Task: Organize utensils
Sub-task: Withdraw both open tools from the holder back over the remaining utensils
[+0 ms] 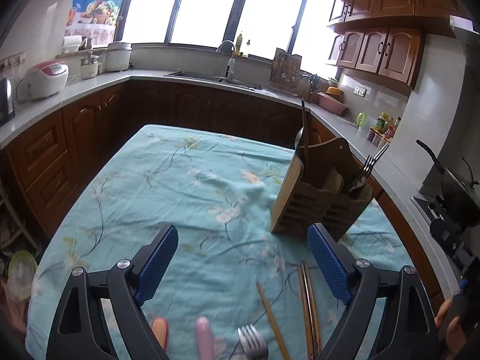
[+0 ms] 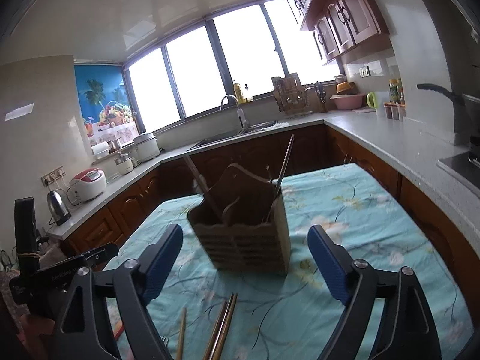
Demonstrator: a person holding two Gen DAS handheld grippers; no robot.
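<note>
- Turquoise floral cloth covers the table [image 1: 168,180], where both tools hang spread apart with nothing between their blue pads; no utensil is being carried.
- Left tool [image 1: 243,255], released and empty, hovers above the near edge of the table, with the loose utensils lying below and just ahead of it.
- From left to right on the near cloth lie an orange handle [image 1: 160,328], a pink handle [image 1: 205,337], a steel fork [image 1: 252,342] with tines pointing away, a single wooden chopstick [image 1: 271,321] and a pair of chopsticks [image 1: 307,300] side by side, just inside the right-hand finger.
- Wooden utensil holder [image 1: 318,192] stands upright at the far right of the table, slatted at the front and split into compartments; a dark long-handled utensil [image 1: 304,138] leans in its left compartment and a fork [image 1: 367,168] rests in its right one.
- Right tool [image 2: 244,255], likewise released and empty, faces the holder head-on, with the chopsticks on the cloth near its fingers.
- Judged from the layout, sorting is partway through: some pieces are stowed, several remain on the cloth, and a fresh pick-up appears to be the step in hand.
- That next pick likely calls for lowering one tool over a thin utensil lying flat, closing squarely across it, then lifting it to a compartment without nudging the holder.
</note>
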